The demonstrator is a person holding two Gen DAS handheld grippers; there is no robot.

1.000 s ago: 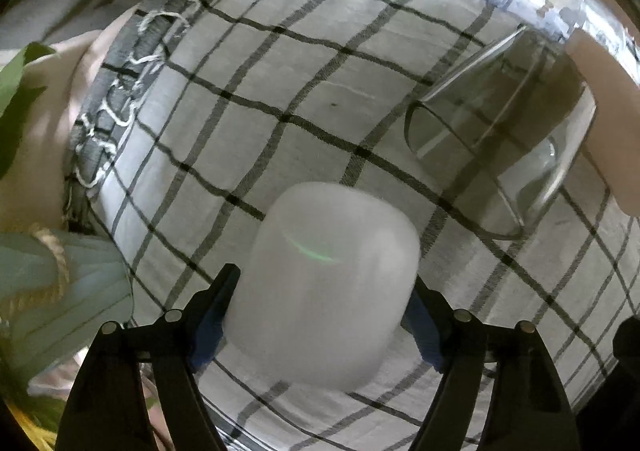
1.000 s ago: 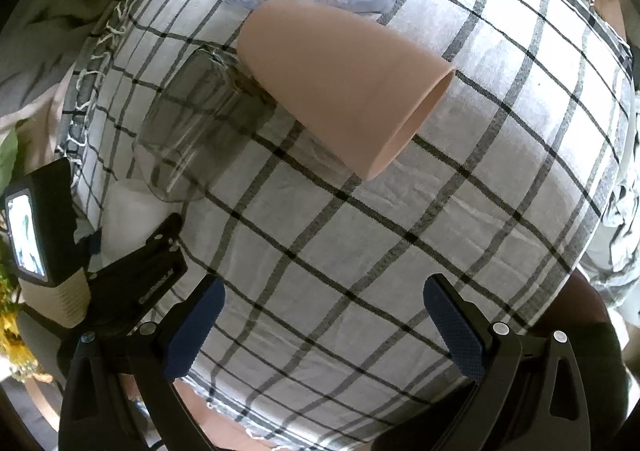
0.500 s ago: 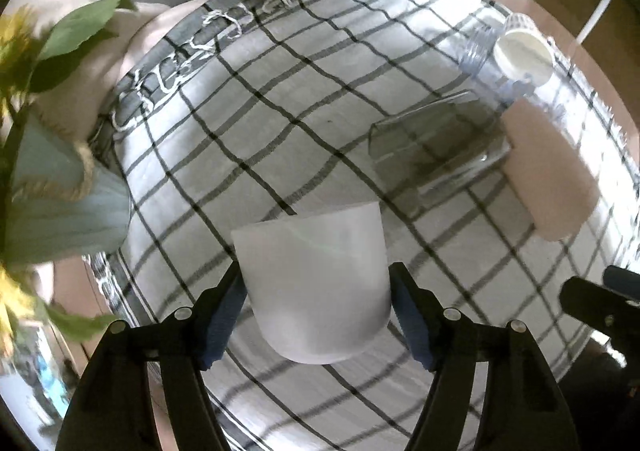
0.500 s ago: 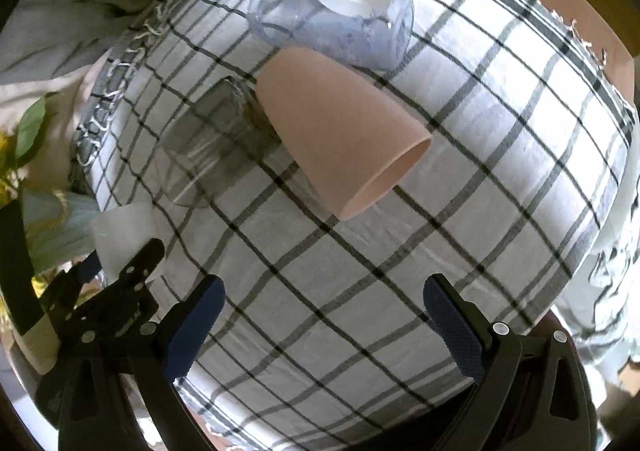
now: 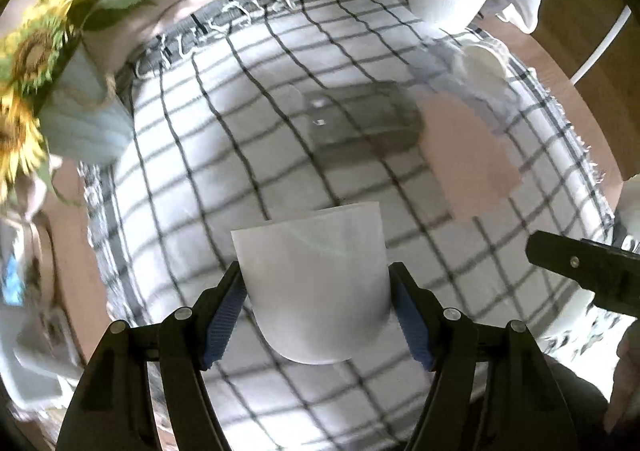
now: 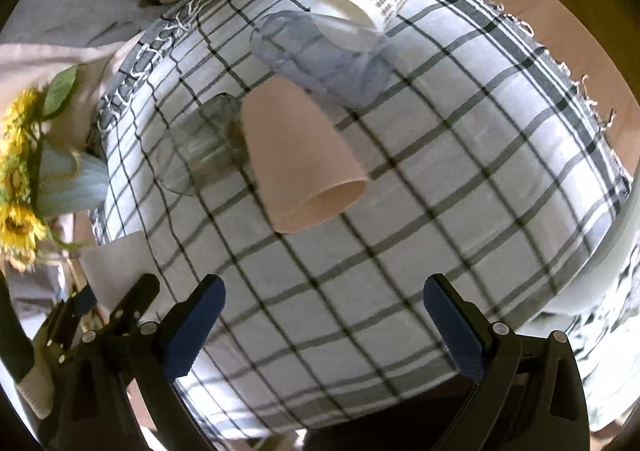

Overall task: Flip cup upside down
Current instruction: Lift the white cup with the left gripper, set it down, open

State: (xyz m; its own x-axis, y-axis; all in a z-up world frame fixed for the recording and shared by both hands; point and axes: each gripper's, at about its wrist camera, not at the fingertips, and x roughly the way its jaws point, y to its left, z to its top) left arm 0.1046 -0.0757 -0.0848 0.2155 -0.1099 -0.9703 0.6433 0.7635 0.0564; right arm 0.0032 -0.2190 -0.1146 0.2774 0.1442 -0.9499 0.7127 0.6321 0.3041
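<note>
Between the blue pads of the left hand-held gripper (image 5: 318,317), the white cup (image 5: 314,283) sat pinched at its sides, held clear above the checked cloth (image 5: 224,179) on the worktop. A second before it had been close over the cloth with its rounded bottom facing the camera; by this moment it had been lifted and turned, so the flip looked well under way but unfinished. Its long axis ran along the fingers, rim pointing away and rounded bottom toward the camera. The right hand-held gripper (image 6: 324,321) was spread wide with nothing in it, short of the pink cup (image 6: 298,159) lying on its side.
</note>
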